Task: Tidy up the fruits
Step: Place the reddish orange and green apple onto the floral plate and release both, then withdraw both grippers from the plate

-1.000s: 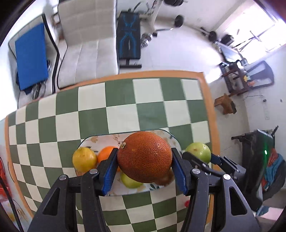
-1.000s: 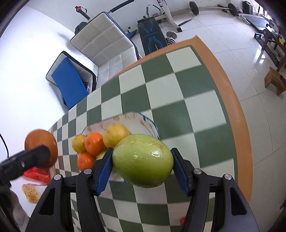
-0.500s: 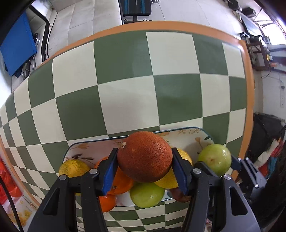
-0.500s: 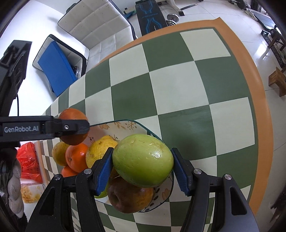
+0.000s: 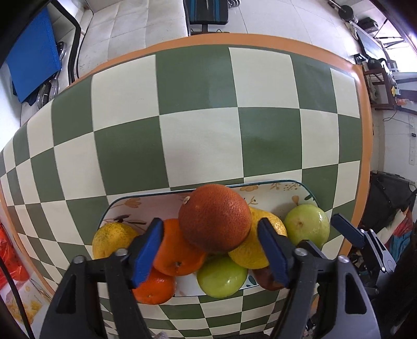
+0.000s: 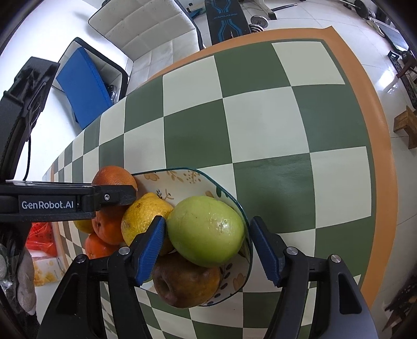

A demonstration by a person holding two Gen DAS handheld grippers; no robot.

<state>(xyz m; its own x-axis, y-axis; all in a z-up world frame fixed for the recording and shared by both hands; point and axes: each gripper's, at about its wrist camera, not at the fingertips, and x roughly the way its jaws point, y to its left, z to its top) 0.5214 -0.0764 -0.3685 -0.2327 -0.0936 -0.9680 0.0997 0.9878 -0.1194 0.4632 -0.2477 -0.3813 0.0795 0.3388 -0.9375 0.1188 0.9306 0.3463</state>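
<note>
My left gripper (image 5: 211, 250) jaws opening, pads clear of the orange (image 5: 215, 217), which sits atop the pile | my right gripper (image 6: 207, 250) jaws opening, gaps both sides of the guava (image 6: 206, 230), resting at the plate's (image 6: 182, 177) 3 o'clock rim | checkered table (image 6: 260, 125) beneath.

checkered table (image 5: 203, 135), white sofa (image 6: 146, 28), blue cushion (image 5: 31, 54), weight bench (image 6: 225, 19)
</note>
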